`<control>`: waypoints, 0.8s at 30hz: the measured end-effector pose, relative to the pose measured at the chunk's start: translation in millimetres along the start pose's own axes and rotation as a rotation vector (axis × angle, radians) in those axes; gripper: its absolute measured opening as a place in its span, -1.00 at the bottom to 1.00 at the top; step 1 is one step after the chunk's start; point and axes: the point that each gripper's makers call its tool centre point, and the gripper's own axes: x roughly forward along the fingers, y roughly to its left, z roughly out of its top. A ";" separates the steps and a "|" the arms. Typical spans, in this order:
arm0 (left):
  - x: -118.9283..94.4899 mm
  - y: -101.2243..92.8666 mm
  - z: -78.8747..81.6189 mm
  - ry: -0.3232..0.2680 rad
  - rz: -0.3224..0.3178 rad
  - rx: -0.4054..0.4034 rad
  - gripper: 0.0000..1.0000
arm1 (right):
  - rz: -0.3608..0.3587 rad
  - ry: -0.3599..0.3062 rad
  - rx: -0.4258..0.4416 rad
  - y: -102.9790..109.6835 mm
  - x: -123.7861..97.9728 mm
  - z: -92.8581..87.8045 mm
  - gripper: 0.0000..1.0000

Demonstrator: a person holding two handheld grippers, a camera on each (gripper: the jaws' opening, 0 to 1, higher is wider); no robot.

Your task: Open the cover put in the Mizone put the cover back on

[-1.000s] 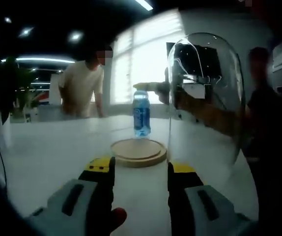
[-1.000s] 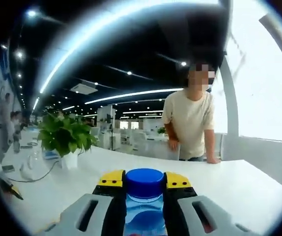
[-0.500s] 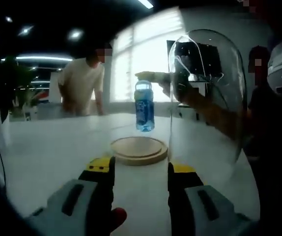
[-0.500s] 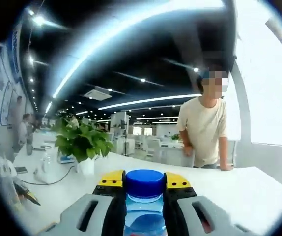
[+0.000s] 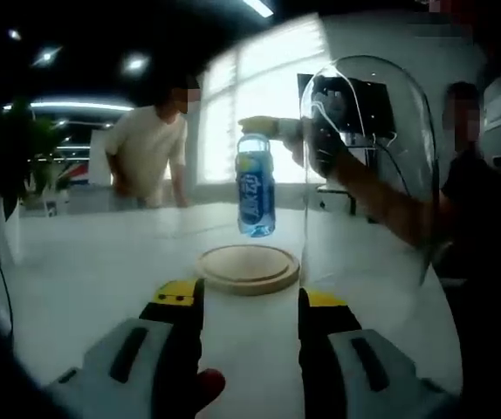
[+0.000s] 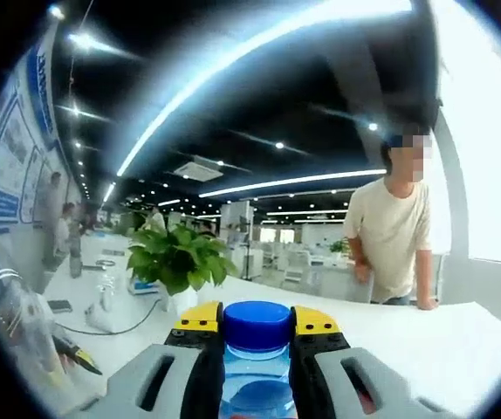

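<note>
Two jaws of the left gripper (image 5: 250,301) stand apart at the bottom of the left gripper view, nothing between them; we read it as open. A thumb tip (image 5: 205,382) shows low between the grey jaw housings.

Just beyond the jaw tips, on the white table (image 5: 85,262), lies the round wooden base (image 5: 249,269), bare on top. We take this base as our landmark.

Above the base, clear of it, hangs the bottle (image 5: 256,185): blue label, pale liquid, upright, held at its cap. The right gripper (image 5: 272,129) reaches in from the right and clamps that cap. To the right of the base, nearer the camera, the glass dome (image 5: 368,166) stands upright, off the base; whether it rests on the table we cannot tell. We see the holding arm (image 5: 381,196) through the glass.

Beyond the base, at the far table edge, a person in a pale shirt (image 5: 146,148) leans on the table.

From the right gripper view we note its gripper (image 6: 255,325) closed on the bottle's blue cap (image 6: 256,322), clear bottle neck (image 6: 257,380) below it between the jaws. Past it: table, a potted plant (image 6: 176,262), a cable (image 6: 115,327), the same person (image 6: 392,231).
</note>
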 end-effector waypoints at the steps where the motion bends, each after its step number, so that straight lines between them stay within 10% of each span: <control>1: -0.2 0.6 0.0 0.000 0.003 0.002 -0.29 | 0.005 0.000 0.008 3.7 0.8 -0.7 -0.57; 24: 1.1 4.8 -1.1 0.000 0.031 -0.001 -0.29 | 0.137 0.036 0.021 48.9 10.4 -13.0 -0.57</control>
